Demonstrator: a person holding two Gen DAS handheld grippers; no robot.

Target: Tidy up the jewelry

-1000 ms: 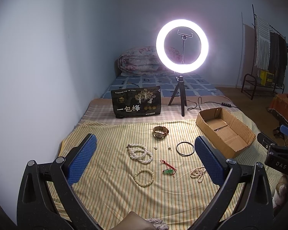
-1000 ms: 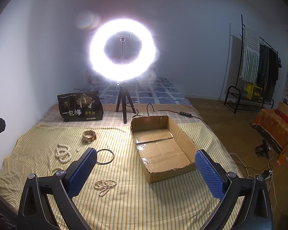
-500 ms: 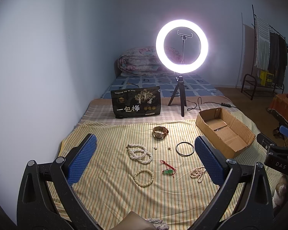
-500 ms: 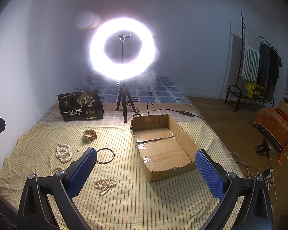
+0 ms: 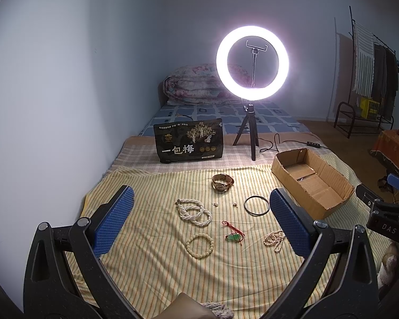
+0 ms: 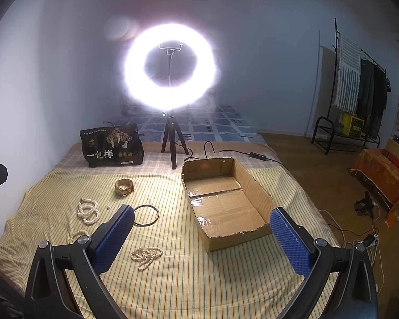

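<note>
Both pairs of fingers spread wide, gripping nothing: left gripper (image 5: pixel 200 224), right gripper (image 6: pixel 202 239). Between the left fingers, on the striped bed cover (image 5: pixel 157 273): bead bracelet (image 5: pixel 199 246) at 6 o'clock, jade pendant (image 5: pixel 234 236) (red cord), pearl strands (image 5: pixel 193 212) at 11, black bangle (image 5: pixel 256 205) at 2, watch (image 5: pixel 221 182) at 12. Cardboard box (image 6: pixel 263 199) between the right fingers, at 1 o'clock.

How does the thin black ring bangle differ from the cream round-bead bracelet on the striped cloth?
The thin black ring bangle is a smooth, dark, unbroken hoop; the cream round-bead bracelet is pale and made of separate beads. The bangle lies nearer the open cardboard box, the bracelet nearer the camera. Both lie flat and untouched on the striped cloth.
</note>
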